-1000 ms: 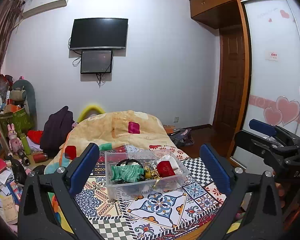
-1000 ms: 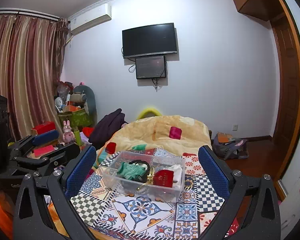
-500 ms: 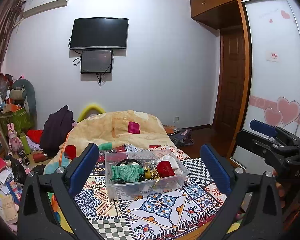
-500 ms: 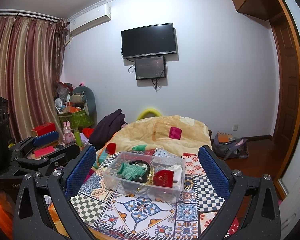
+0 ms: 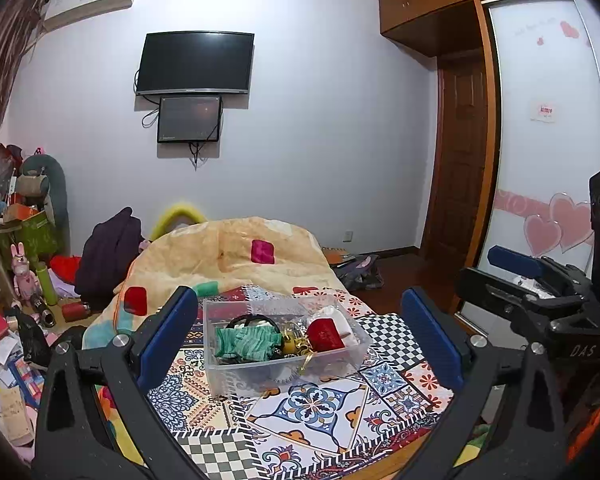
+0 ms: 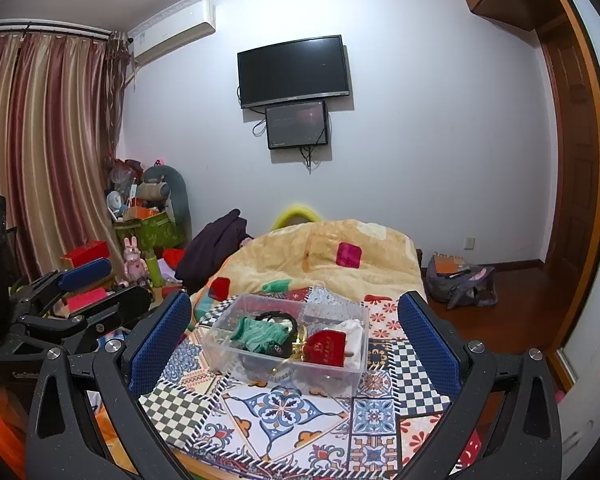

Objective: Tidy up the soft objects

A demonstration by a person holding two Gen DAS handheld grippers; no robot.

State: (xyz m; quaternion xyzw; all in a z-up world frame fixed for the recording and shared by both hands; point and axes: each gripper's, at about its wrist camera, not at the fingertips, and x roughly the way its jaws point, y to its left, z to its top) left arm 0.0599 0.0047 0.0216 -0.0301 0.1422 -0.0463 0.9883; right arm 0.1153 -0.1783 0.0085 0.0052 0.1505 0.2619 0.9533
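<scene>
My left hand-held gripper (image 5: 300,332) and right hand-held gripper (image 6: 294,326) both gape wide, holding nothing. The clear bin (image 5: 260,376) already contains a green cloth (image 5: 246,342) and red pouch (image 5: 326,334); I judge the sorting nearly finished.

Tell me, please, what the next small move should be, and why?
Probably ease the right gripper forward and down toward the green cloth in the clear bin: both grippers are open, empty and short of the bin.

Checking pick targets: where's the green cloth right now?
Both wrist views show the green cloth inside the clear bin on the patterned mat, at the bin's left side, left of the red pouch.
</scene>
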